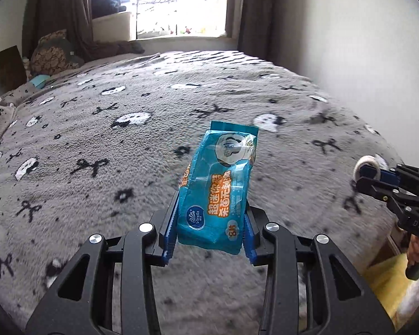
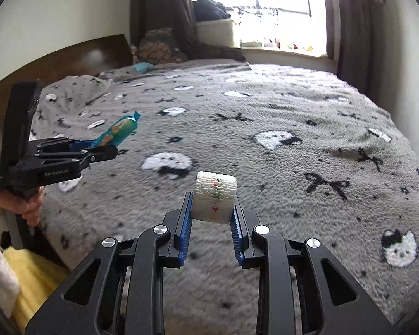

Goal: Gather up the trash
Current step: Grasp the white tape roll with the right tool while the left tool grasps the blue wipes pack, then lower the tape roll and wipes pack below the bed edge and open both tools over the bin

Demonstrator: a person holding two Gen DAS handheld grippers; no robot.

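My left gripper is shut on a blue wet-wipe packet and holds it above the grey patterned blanket. It also shows at the left of the right wrist view, with the packet sticking out forward. My right gripper is shut on a small white roll of printed tape, held above the blanket. In the left wrist view the right gripper sits at the right edge with the roll in its tips.
The bed fills both views. Pillows and a wooden headboard lie at its far side, a window with brown curtains beyond. A yellow item sits beside the bed's near edge. White walls flank the bed.
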